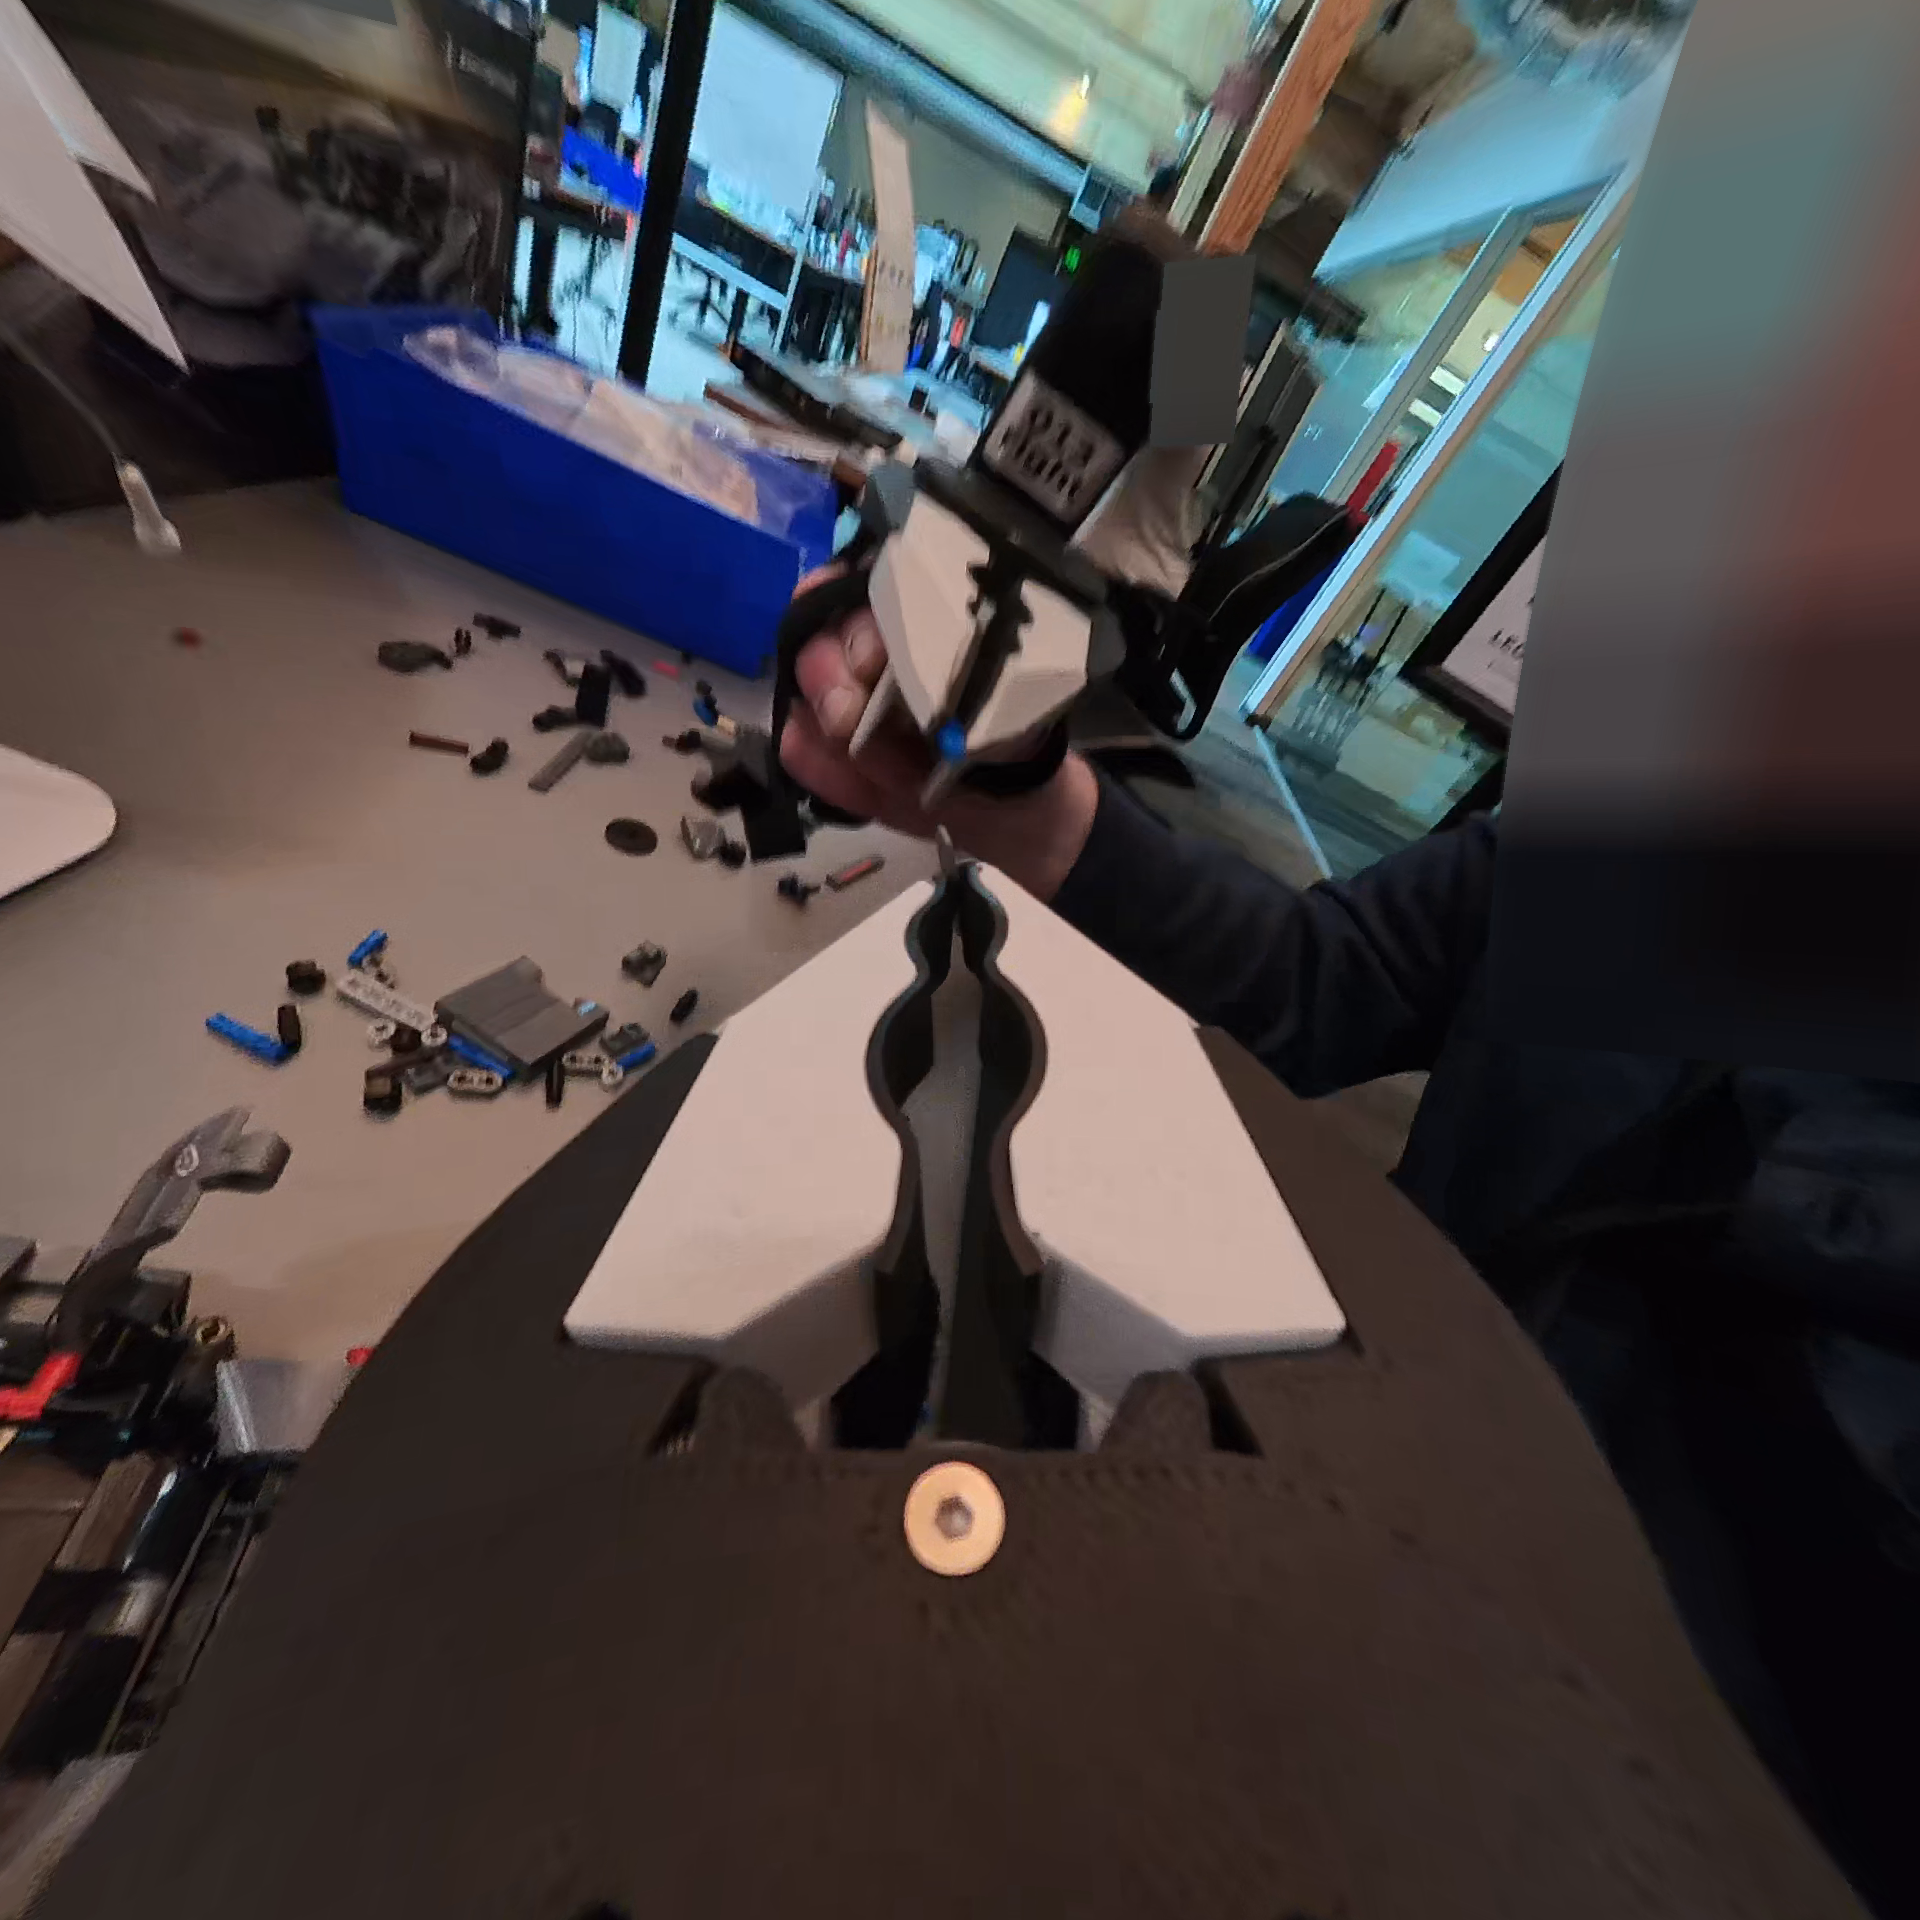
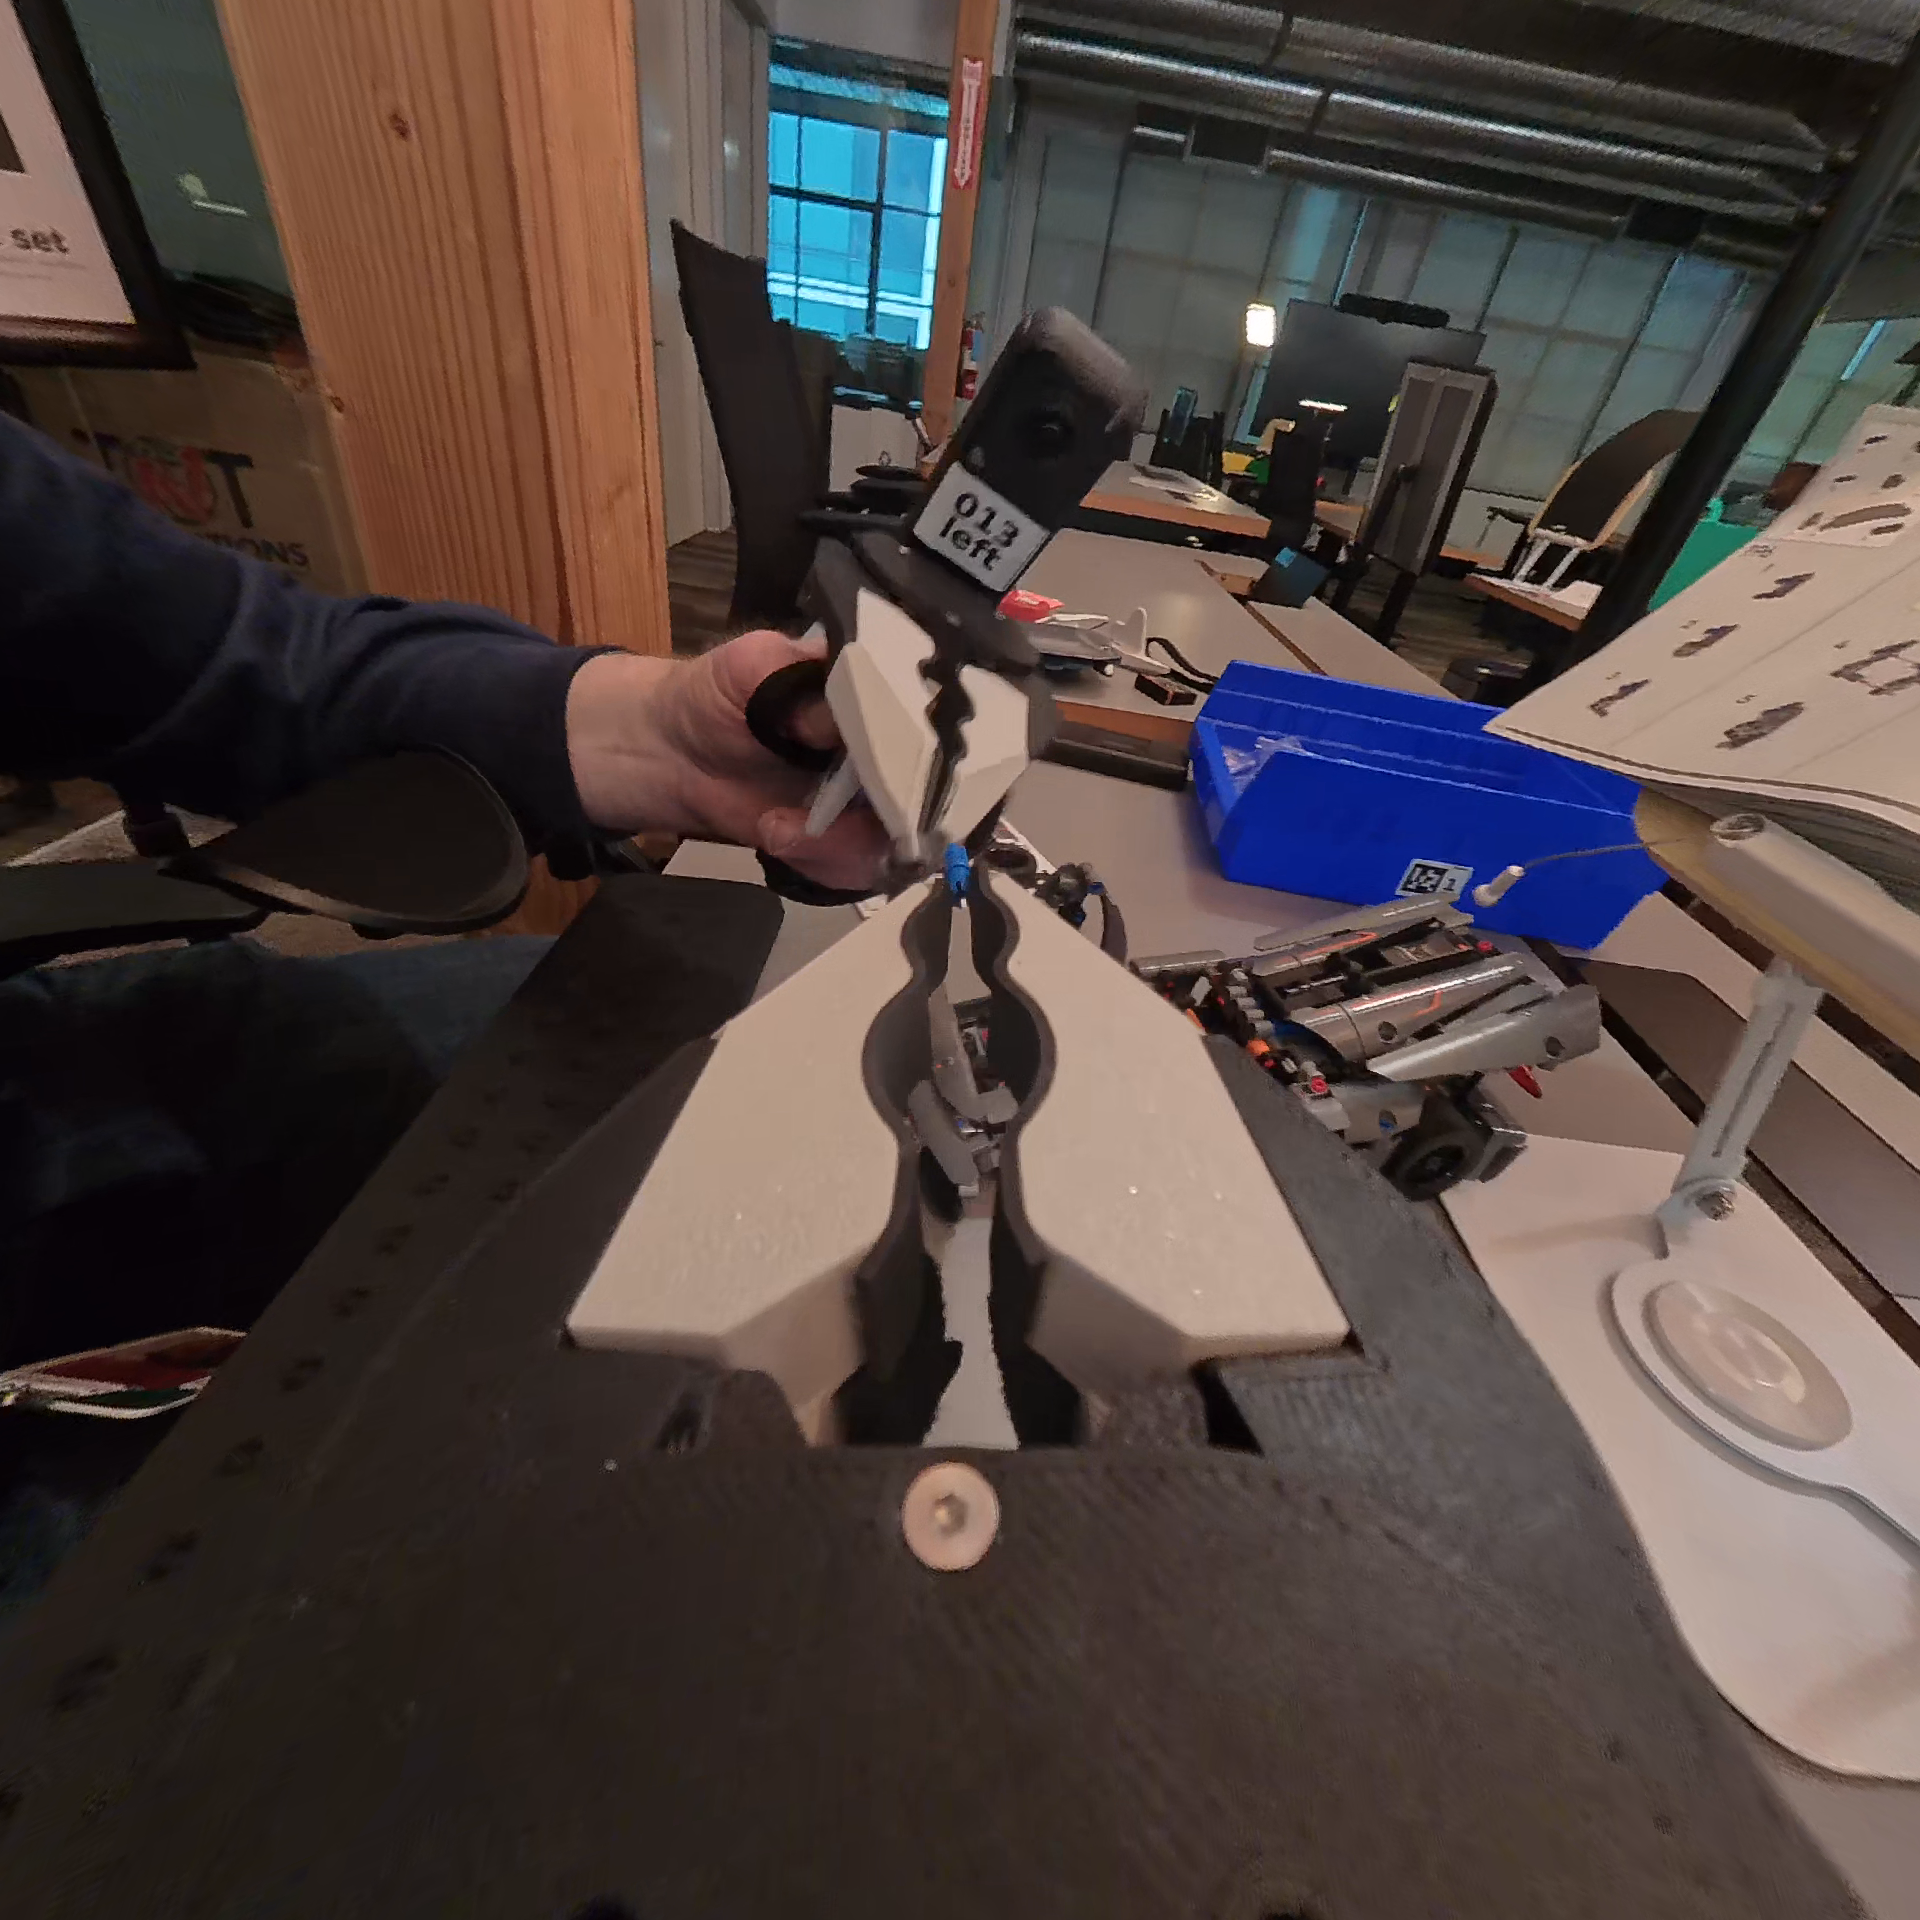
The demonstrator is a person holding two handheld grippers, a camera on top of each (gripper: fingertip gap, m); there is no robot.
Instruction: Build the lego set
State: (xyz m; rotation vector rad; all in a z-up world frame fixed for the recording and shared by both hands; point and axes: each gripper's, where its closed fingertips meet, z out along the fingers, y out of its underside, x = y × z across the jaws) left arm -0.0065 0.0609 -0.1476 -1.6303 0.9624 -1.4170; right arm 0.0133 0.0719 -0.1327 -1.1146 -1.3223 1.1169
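My right gripper (image 2: 961, 899) is shut on a small blue pin (image 2: 956, 865) that sticks out past its tips. My left gripper (image 1: 954, 891) is shut on a small grey piece (image 1: 943, 850). The two grippers meet tip to tip in mid-air above the table, the pin nearly touching the grey piece. The left wrist view shows the right gripper (image 1: 951, 764) with the blue pin (image 1: 948, 740). The right wrist view shows the left gripper (image 2: 907, 857), held by a hand. A partly built grey and black lego car (image 2: 1403, 1023) lies on the table to the right.
Loose lego pieces (image 1: 478, 1029) lie scattered on the grey table, more farther back (image 1: 623, 727). A blue bin (image 2: 1392, 805) stands behind them. An instruction booklet (image 2: 1766, 644) rests on a white stand (image 2: 1745, 1382) at the right. A person's dark sleeve (image 1: 1299, 966) is close by. The tips of both grippers are at nearly the same place.
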